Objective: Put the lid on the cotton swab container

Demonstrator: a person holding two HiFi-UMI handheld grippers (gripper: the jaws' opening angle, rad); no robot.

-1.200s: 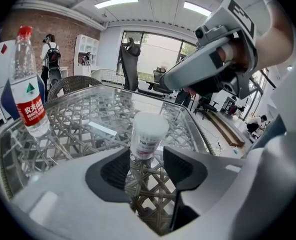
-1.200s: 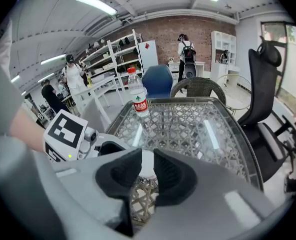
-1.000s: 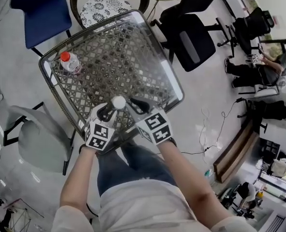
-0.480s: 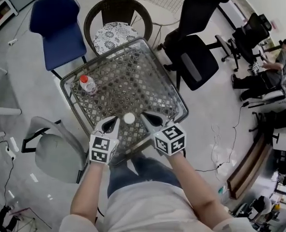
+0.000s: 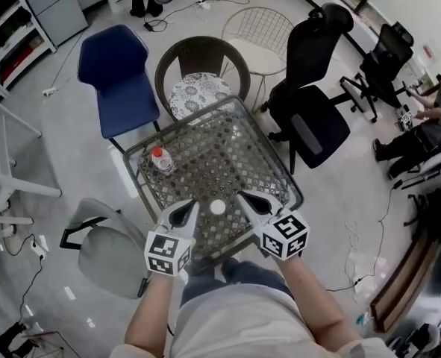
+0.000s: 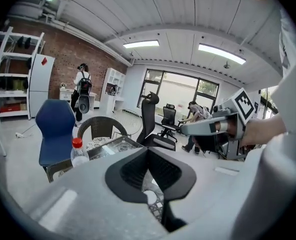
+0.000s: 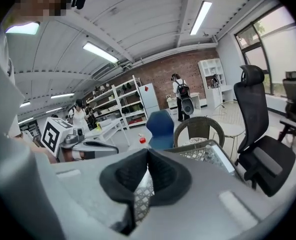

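Observation:
The cotton swab container (image 5: 218, 207) is a small white round thing near the front edge of the glass-topped wicker table (image 5: 205, 112). From above only its white top shows. My left gripper (image 5: 192, 206) is just left of it and my right gripper (image 5: 243, 198) just right of it. Both are shut with nothing between their jaws. In the left gripper view the closed jaws (image 6: 148, 156) sit above the white container (image 6: 150, 197), with the right gripper (image 6: 208, 128) off to the side. In the right gripper view the pads (image 7: 148, 156) meet over the table's lattice.
A water bottle (image 5: 161, 160) with a red cap stands at the table's left. Around the table are a blue chair (image 5: 119, 80), a wicker chair (image 5: 203, 80) with a patterned cushion, a black office chair (image 5: 317, 118) and a grey chair (image 5: 112, 248). A person (image 5: 421, 133) sits far right.
The head view has risen, so the table looks smaller and farther. Both grippers have stayed on either side of the white container, a little farther from it.

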